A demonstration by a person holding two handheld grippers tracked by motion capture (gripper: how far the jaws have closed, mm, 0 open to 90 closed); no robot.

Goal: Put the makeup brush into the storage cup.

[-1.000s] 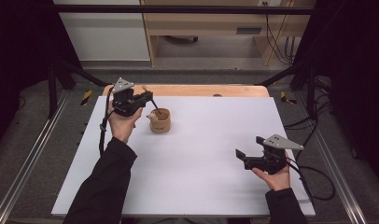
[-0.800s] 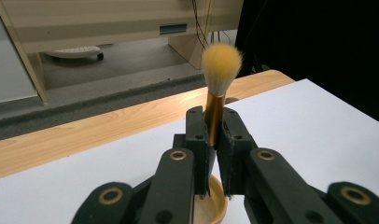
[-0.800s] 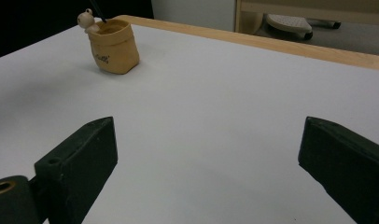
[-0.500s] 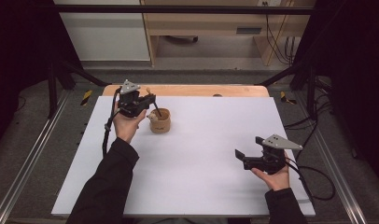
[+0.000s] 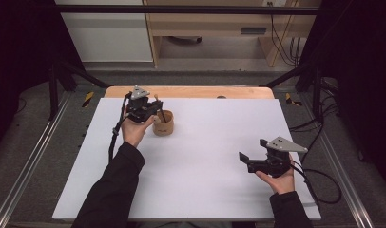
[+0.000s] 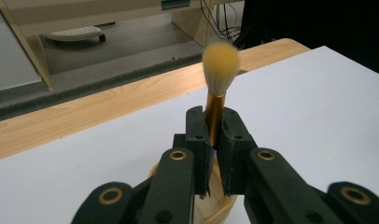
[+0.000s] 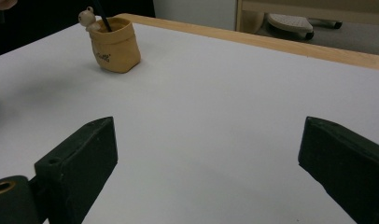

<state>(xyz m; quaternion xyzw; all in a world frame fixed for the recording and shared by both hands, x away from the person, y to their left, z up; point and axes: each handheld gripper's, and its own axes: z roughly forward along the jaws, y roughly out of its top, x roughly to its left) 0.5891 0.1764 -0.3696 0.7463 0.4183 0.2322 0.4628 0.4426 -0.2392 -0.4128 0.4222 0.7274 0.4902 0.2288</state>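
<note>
Upright between the jaws of the left gripper (image 6: 214,140), a brush (image 6: 219,79) is clamped by its orange handle, bristles up, its lower end in a small tan cup (image 5: 163,124) on the white table (image 5: 210,190). Well apart, the right gripper (image 7: 206,154) gapes wide, holding nothing.

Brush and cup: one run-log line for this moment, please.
left gripper: shut on brush, bristles up, over cup | right gripper: open, empty, apart from cup | table: white
</note>
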